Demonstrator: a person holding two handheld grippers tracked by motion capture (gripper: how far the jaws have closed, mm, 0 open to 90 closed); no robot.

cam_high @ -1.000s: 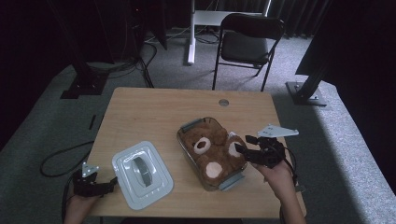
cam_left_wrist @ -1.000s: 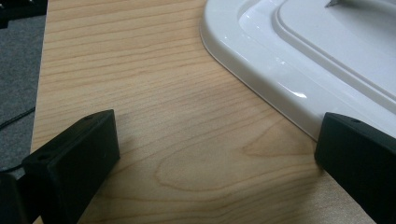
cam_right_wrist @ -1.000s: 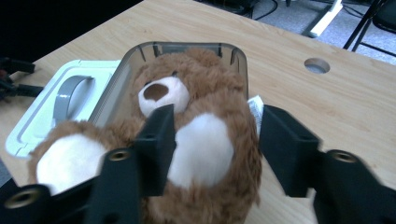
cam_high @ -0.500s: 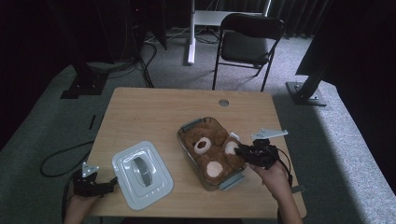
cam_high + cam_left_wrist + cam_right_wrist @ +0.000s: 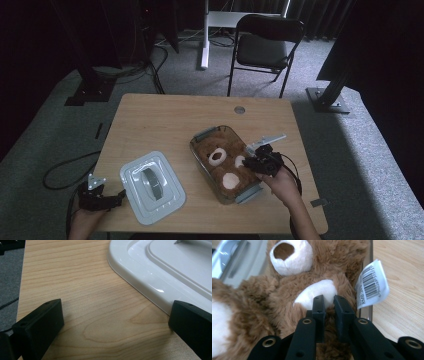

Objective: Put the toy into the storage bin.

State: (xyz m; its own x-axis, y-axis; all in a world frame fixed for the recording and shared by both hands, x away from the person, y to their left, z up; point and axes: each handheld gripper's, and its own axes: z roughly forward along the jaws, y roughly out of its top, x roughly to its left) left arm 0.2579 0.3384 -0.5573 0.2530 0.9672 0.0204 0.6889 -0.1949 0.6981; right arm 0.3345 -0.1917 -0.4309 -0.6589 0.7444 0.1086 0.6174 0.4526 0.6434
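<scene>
A brown teddy bear [image 5: 222,161] with white paws and muzzle lies in a clear rectangular container [image 5: 205,134] at the table's right of centre. My right gripper [image 5: 251,161] reaches in from the right, and its jaws [image 5: 329,300] are shut on the fur at one white paw [image 5: 317,291]. A barcode tag [image 5: 372,285] hangs over the container's rim. The container's white lid [image 5: 152,185] with a grey handle lies flat at the front left. My left gripper [image 5: 119,196] rests on the wood just left of the lid [image 5: 162,272], open [image 5: 115,317] with nothing between its fingers.
The wooden table [image 5: 165,125] has a round cable hole [image 5: 239,109] at the back. A folding chair [image 5: 262,50] stands behind the table. Cables [image 5: 65,170] trail on the floor at the left.
My right gripper has moved left over the container's rim and onto the bear's paw. The left gripper and the lid have not moved.
</scene>
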